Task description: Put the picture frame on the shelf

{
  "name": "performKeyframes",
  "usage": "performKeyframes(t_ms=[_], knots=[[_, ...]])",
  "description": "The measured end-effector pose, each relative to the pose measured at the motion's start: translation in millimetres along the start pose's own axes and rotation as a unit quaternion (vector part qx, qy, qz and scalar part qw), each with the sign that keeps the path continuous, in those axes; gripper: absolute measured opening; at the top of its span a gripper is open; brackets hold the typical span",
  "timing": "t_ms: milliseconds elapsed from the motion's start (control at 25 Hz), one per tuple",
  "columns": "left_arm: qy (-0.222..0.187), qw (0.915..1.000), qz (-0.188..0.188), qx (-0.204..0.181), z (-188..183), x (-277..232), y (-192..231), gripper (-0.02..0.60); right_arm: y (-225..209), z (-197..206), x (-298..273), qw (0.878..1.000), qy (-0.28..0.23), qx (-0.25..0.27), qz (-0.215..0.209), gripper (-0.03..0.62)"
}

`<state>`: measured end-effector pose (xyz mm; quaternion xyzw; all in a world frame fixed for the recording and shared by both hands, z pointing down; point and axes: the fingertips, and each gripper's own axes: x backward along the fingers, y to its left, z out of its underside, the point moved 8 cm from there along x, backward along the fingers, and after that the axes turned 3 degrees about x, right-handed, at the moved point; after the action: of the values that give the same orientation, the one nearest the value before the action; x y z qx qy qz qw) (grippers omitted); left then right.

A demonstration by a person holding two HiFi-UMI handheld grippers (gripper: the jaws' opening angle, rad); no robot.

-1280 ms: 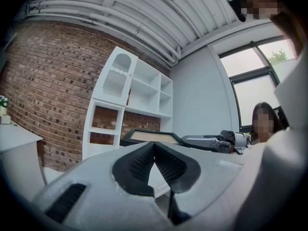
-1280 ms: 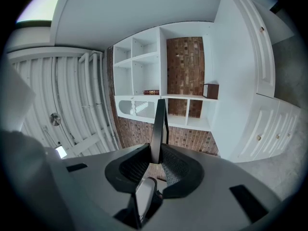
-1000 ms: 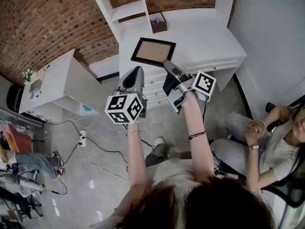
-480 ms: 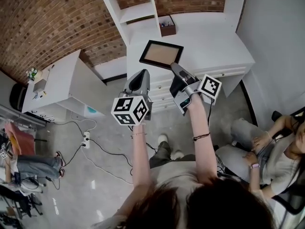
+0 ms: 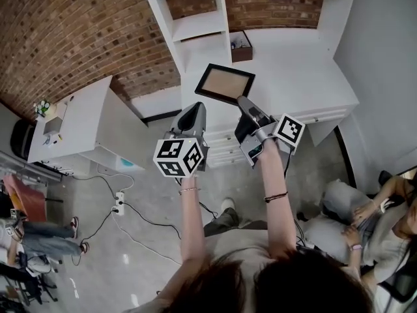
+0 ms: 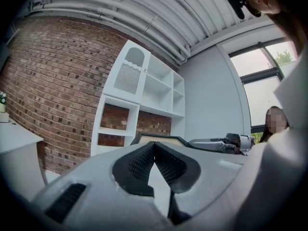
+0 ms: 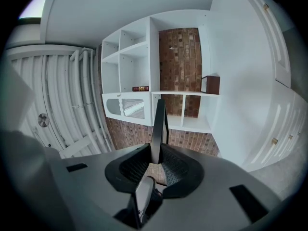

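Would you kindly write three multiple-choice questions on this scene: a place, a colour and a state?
1. Where is the picture frame? A in the left gripper B in the right gripper C in neither.
2. What colour is the frame's border? A white B black C red.
3. How do the left gripper's jaws stand? A wide apart B shut on the frame C together, nothing between.
Answers: B, the right gripper view shows its jaws clamped on the frame's edge; B, the head view shows a black border round a tan panel; C, the left gripper view shows them meeting.
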<state>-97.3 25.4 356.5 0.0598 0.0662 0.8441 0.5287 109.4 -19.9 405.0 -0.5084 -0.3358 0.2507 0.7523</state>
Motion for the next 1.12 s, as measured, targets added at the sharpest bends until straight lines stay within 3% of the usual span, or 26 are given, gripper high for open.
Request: performKeyframes(t_ms=[720,1120], knots=[[0.015,0.9995,0.023,0.017,-14.7,-46.9,89.8,0.011,-22.9,-0.4,-84.0,0.999,-0.034,0.000,0.028,0.072],[0.010,0.9994,0.026,0.022,-11.4,-54.1,96.9,0.011,-27.6,-4.5,-94.6,0.999,-0.036,0.005,0.025,0.072]])
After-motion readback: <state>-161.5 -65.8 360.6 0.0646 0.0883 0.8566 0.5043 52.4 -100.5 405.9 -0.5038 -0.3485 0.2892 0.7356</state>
